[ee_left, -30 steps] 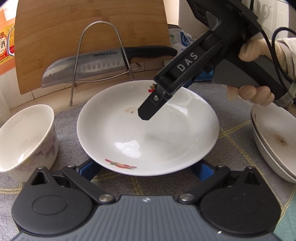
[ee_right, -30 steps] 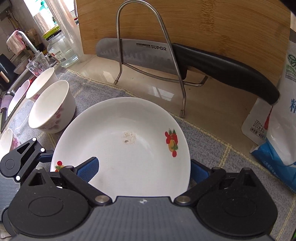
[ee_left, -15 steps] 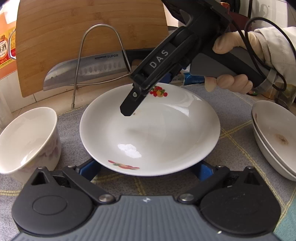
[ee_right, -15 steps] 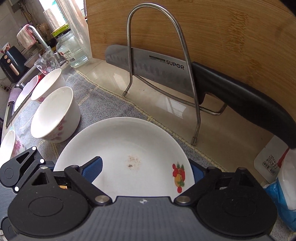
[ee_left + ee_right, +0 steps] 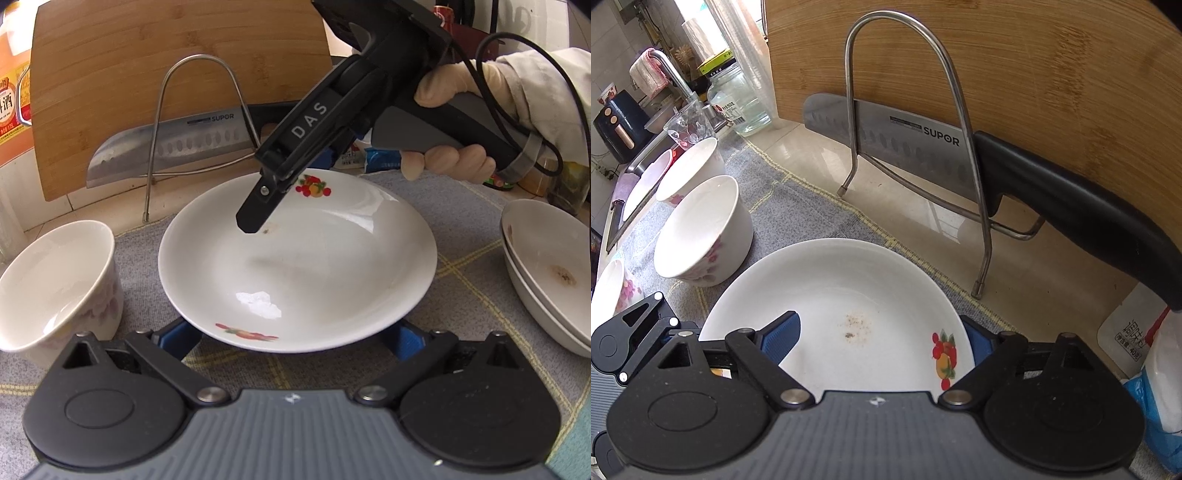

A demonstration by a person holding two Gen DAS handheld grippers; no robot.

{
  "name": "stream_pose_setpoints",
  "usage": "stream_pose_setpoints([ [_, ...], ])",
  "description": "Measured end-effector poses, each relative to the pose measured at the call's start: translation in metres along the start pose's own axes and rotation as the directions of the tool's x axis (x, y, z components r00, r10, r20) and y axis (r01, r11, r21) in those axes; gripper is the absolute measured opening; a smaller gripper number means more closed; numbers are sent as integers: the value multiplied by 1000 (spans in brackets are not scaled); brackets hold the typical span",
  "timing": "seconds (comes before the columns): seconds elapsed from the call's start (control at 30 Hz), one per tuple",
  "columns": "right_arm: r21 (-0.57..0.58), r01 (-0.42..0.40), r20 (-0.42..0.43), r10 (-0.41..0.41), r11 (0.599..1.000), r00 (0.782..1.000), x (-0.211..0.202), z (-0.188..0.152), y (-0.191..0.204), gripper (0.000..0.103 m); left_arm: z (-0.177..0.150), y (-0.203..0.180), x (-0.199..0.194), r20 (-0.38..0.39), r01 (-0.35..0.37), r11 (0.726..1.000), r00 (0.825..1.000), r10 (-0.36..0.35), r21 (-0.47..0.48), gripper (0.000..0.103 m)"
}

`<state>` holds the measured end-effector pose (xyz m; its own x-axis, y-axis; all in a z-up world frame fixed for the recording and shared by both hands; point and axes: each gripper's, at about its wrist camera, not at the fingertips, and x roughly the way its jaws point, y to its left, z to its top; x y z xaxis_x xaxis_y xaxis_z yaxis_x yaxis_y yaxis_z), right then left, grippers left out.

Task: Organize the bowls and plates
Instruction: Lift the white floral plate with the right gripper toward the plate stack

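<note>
Plate (image 5: 332, 266) lies mid-surface on the cloth; right tongs (image 5: 882, 339) closing across its far rim, pads not yet pressing. Left tongs (image 5: 291, 339) spread at its near rim. Bowls (image 5: 701, 232) and stacked plates (image 5: 550, 273) remain scattered; sorting barely begun.

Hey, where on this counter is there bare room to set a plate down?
Free: the grey mat between the white plate and the stacked dishes, and the beige countertop in front of the knife rack. Crowded: the left, where bowls line up toward the sink.
</note>
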<state>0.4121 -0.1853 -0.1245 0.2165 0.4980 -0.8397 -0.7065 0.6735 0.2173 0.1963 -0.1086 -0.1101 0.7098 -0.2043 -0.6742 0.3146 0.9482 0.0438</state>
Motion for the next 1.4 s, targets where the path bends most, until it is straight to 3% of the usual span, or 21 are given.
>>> stream_pose_setpoints([
  [0.77,-3,-16,-12,16,1000,1000,-13,-15,19,93,-4,3,-18,-29,30,999,999,-29,41,101],
  [1.4,34,-3,34,2,999,999,-52,-38,48,93,-4,-3,-54,-16,82,992,997,-81,98,101],
])
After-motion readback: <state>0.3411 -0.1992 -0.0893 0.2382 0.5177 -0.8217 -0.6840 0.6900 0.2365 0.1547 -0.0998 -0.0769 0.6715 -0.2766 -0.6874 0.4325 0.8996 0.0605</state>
